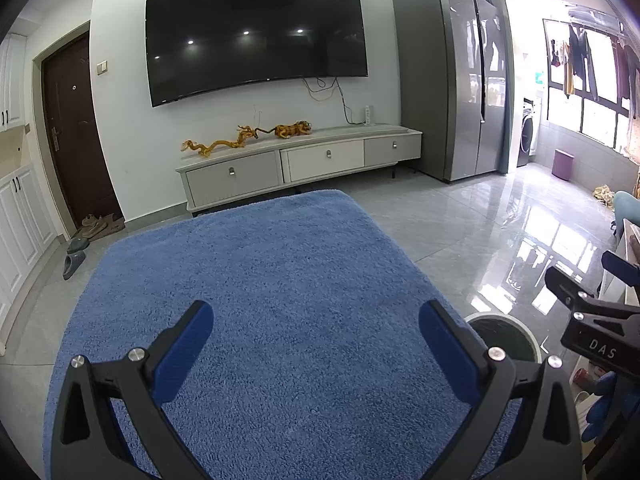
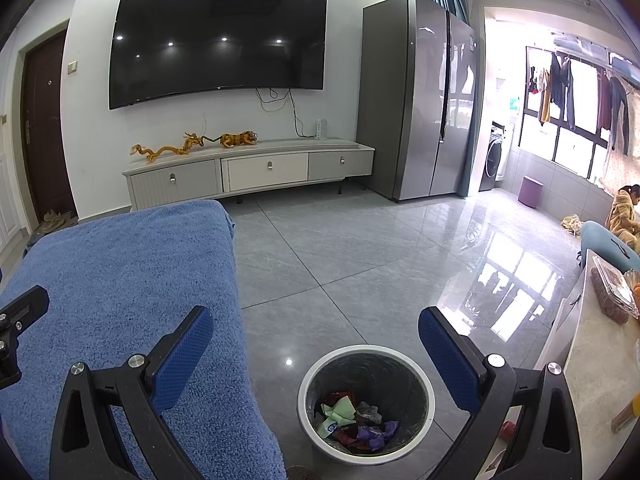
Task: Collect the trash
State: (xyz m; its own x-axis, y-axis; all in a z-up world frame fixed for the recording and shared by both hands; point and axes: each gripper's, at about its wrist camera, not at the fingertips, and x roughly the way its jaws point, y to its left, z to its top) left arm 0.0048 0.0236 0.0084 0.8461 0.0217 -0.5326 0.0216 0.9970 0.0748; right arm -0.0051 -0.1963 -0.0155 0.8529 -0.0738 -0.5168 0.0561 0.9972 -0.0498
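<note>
- Left gripper [image 1: 316, 320]: jaws spread wide, nothing between the blue pads. It hangs over the blue towel [image 1: 256, 300], which fills the view from 6 o'clock up to the centre.
- Right gripper [image 2: 316, 322]: jaws likewise spread wide and holding nothing. It hangs above the bin [image 2: 366, 402], which sits at 6 o'clock between its two fingers.
- Bin: round, pale rim, dark liner, standing on the grey tiled floor [image 2: 360, 248] just beside the right edge of the towel-covered surface. In the left wrist view only part of its rim shows at 4 o'clock, behind the left gripper's right finger.
- Trash [image 2: 354, 420]: crumpled wrappers and paper, green, purple, red and grey, lie at the bottom of the bin. No loose scraps show on the towel in either view.
- The right gripper's body shows in the left wrist view at 3 o'clock, marked "DAS"; part of the left gripper shows in the right wrist view at 9 o'clock.
- Surroundings: a wall-mounted television [image 1: 256, 40] at 12 o'clock, a low cabinet [image 1: 300, 160] beneath it bearing golden dragon and tiger figures [image 1: 248, 138], a steel fridge [image 1: 448, 80] at 2 o'clock, a dark door [image 1: 76, 132] at 9 o'clock.
- A person [image 2: 624, 210] in a tan coat is at 3 o'clock in the right wrist view, near the window where clothes [image 2: 568, 88] hang.
</note>
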